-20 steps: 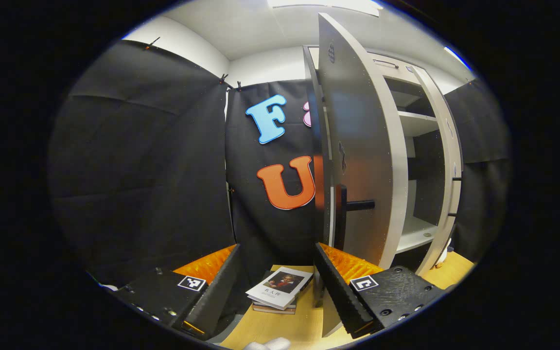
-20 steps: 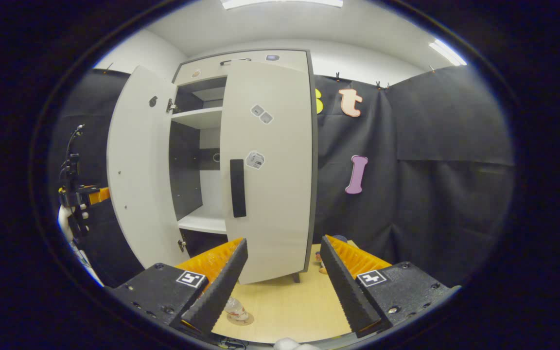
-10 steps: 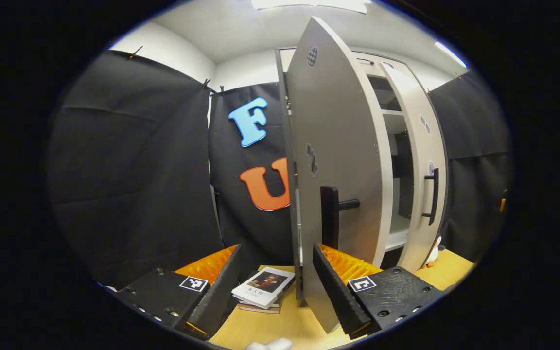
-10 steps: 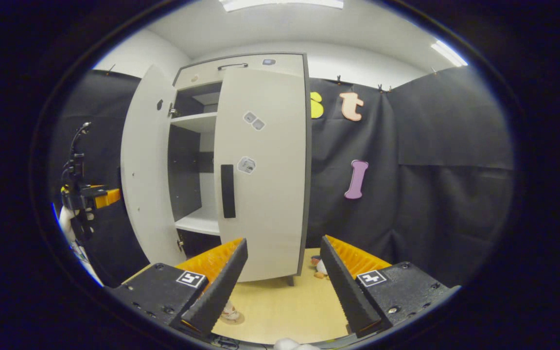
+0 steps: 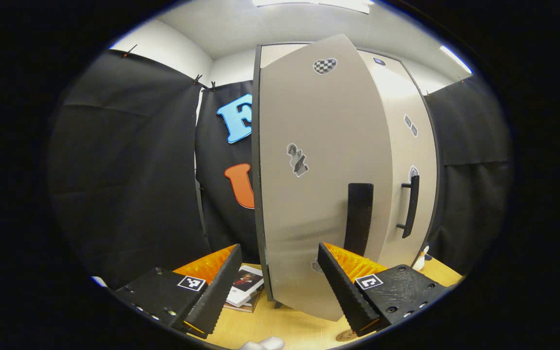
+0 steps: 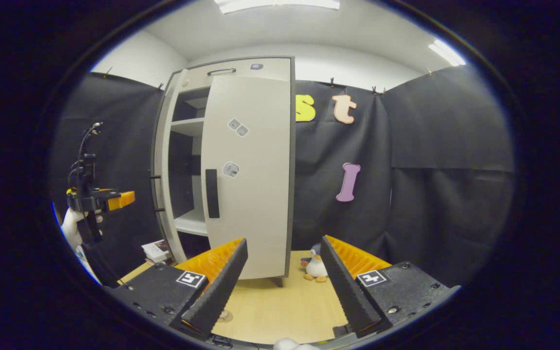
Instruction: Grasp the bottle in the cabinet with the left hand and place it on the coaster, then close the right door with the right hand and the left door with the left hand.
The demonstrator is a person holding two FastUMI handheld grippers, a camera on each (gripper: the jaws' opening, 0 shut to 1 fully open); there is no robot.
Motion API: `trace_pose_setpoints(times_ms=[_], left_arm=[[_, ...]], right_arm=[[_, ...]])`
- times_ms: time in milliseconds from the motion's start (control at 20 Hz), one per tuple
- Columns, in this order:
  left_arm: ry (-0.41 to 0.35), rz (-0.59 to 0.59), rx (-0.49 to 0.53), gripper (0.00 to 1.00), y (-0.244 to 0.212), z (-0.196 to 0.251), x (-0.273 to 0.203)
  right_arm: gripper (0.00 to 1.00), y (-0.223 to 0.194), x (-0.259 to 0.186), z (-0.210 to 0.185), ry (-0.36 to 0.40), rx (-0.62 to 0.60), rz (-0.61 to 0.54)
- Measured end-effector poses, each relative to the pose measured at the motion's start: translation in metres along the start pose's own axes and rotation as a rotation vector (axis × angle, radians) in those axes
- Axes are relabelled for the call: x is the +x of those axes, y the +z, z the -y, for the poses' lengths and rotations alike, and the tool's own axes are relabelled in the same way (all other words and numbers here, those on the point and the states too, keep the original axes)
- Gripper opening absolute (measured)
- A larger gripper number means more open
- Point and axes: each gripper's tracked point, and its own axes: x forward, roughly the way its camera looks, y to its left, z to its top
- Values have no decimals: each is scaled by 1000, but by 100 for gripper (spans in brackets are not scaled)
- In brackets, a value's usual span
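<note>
The pale cabinet (image 6: 241, 68) stands on the wooden table. Its right door (image 6: 255, 170) lies shut against the frame. The left door (image 5: 309, 184) is ajar; in the right gripper view its edge (image 6: 166, 160) points toward me and the shelves (image 6: 190, 127) show in the gap. My left gripper (image 5: 277, 287) is open, low in front of the left door's face, near its black handle (image 5: 359, 211). In the right gripper view a gloved hand holds that left gripper (image 6: 100, 200) just left of the door, apart from it. My right gripper (image 6: 282, 287) is open and back from the cabinet. A sliver of the coaster (image 6: 224, 316) peeks out beside one finger; the bottle is hidden.
A small stack of books (image 5: 243, 288) lies on the table left of the cabinet. A penguin toy (image 6: 315, 266) stands by the cabinet's right foot. Black cloth walls close in on both sides. The tabletop (image 6: 285, 311) spreads out in front of the cabinet.
The left door has swung from wide open to nearly shut, with my left gripper following it round. The right door has gone flush, and my right gripper has drawn back.
</note>
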Motion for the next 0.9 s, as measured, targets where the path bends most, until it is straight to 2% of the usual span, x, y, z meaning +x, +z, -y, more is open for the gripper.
trace_pose_setpoints(times_ms=[550, 900], left_arm=[[5, 10, 57, 96, 6, 4, -28], [-42, 48, 39, 96, 23, 22, -68]], right_arm=[[99, 4, 4, -17, 31, 4, 8], [98, 15, 7, -32, 34, 10, 39]])
